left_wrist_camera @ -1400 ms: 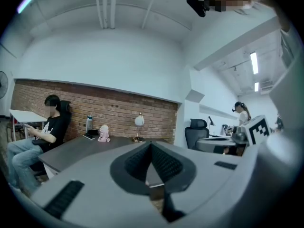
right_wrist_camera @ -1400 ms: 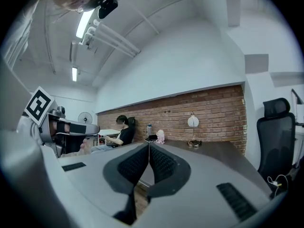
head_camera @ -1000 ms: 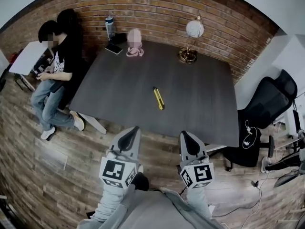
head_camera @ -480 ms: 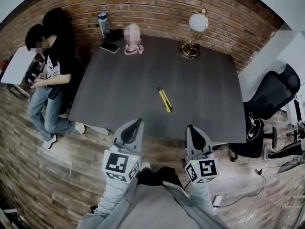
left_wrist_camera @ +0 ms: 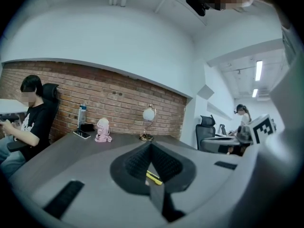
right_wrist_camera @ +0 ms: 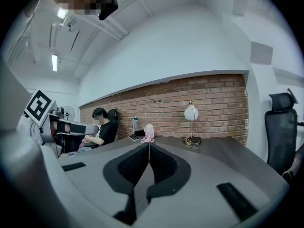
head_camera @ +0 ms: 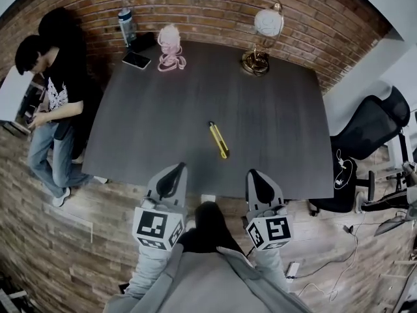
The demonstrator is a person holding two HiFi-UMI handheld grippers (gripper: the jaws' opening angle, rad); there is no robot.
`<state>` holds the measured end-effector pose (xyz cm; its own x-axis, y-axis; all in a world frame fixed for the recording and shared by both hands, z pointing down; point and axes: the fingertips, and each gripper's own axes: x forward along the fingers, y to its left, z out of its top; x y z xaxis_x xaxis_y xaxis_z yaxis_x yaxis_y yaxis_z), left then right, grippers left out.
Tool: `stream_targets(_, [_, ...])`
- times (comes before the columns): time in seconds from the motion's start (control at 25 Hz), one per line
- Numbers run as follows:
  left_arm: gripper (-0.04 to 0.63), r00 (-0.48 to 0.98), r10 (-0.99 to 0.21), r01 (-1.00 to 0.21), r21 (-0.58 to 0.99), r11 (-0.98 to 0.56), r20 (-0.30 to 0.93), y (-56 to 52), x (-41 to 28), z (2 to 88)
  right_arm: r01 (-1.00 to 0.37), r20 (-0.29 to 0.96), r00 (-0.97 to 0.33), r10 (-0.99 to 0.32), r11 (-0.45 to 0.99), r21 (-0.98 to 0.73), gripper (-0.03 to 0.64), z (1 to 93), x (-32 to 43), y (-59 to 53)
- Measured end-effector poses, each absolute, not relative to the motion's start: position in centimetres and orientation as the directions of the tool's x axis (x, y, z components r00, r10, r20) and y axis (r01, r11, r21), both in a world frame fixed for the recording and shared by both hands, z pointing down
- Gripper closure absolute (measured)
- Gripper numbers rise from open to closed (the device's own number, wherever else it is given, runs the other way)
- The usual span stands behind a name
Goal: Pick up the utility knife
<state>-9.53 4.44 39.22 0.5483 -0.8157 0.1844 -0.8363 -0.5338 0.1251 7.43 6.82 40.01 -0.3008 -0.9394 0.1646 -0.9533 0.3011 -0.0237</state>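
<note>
Well short of the knife [head_camera: 218,140], left gripper [head_camera: 173,169] and right gripper [head_camera: 255,175] hover with jaws together, and one must open to straddle its width.

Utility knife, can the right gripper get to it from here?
Probably yes: the knife lies clear on the table, nothing between it and the right gripper, though its jaws are shut.

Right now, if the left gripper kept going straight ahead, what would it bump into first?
Likely the dark table, near the yellow utility knife lying ahead of the left gripper; depth is hard to judge.
</note>
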Motion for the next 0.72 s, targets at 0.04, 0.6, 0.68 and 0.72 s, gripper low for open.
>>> stream_targets(0.04, [0.577,0.550,-0.815,-0.835,0.123,-0.536,0.183,3.6,-9.2,39.2,-0.953,0.161,-0.301,-0.940,0.301,-0.023,0.597,39.9,7.7,6.0])
stream_targets(0.6, [0.577,0.527,-0.830,-0.850,0.096,-0.518,0.184,-10.5,-5.5,37.4,-0.934,0.176,-0.354,-0.919,0.357,-0.011,0.597,39.1,11.3,-8.2])
stream_targets(0.68, [0.577,0.524,-0.832,-0.852,0.087,-0.517,0.185,-11.9,-5.2,37.2,-0.932,0.170,-0.358,-0.918,0.361,-0.012,0.598,38.9,11.7,-9.8])
stream_targets(0.72, [0.577,0.521,-0.833,-0.853,0.084,-0.515,0.185,-12.5,-5.1,37.2,-0.932,0.167,-0.359,-0.918,0.361,-0.016,0.597,38.9,12.0,-10.4])
